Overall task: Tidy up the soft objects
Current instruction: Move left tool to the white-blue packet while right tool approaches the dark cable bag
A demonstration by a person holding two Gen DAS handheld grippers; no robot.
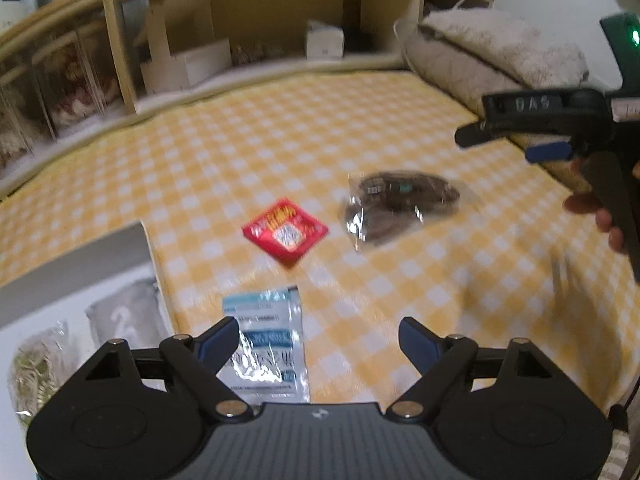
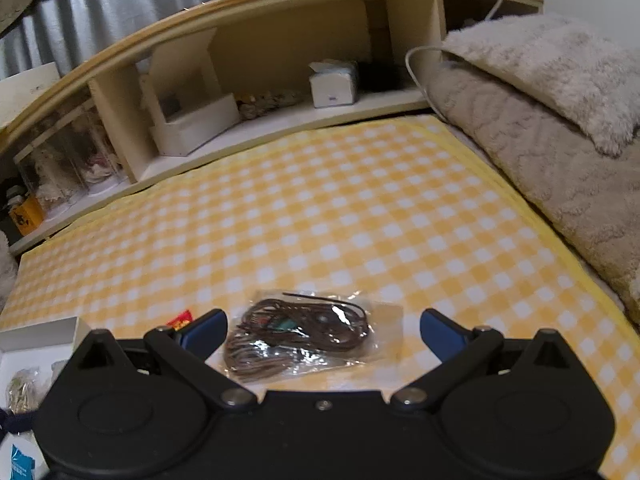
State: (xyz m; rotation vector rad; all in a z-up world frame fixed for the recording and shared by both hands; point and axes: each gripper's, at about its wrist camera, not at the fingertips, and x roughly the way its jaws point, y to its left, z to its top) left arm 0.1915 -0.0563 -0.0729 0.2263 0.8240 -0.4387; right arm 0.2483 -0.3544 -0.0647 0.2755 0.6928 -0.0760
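Three soft packets lie on a yellow checked cloth (image 1: 280,136). A clear bag of brown cord (image 1: 396,204) lies mid-right, a red packet (image 1: 285,231) at the middle, and a blue-and-white clear packet (image 1: 269,344) nearest. My left gripper (image 1: 318,340) is open and empty, its left finger over the blue-and-white packet. My right gripper (image 2: 322,330) is open and empty, with the cord bag (image 2: 298,334) lying between its fingers; the red packet (image 2: 181,318) peeks out at left. The right gripper also shows in the left wrist view (image 1: 520,132), above the cloth.
A white box (image 1: 72,320) holding bagged items sits at the cloth's left edge, also seen in the right wrist view (image 2: 36,344). A wooden headboard shelf (image 2: 280,120) with boxes runs along the back. Folded grey blankets (image 2: 540,128) lie at right.
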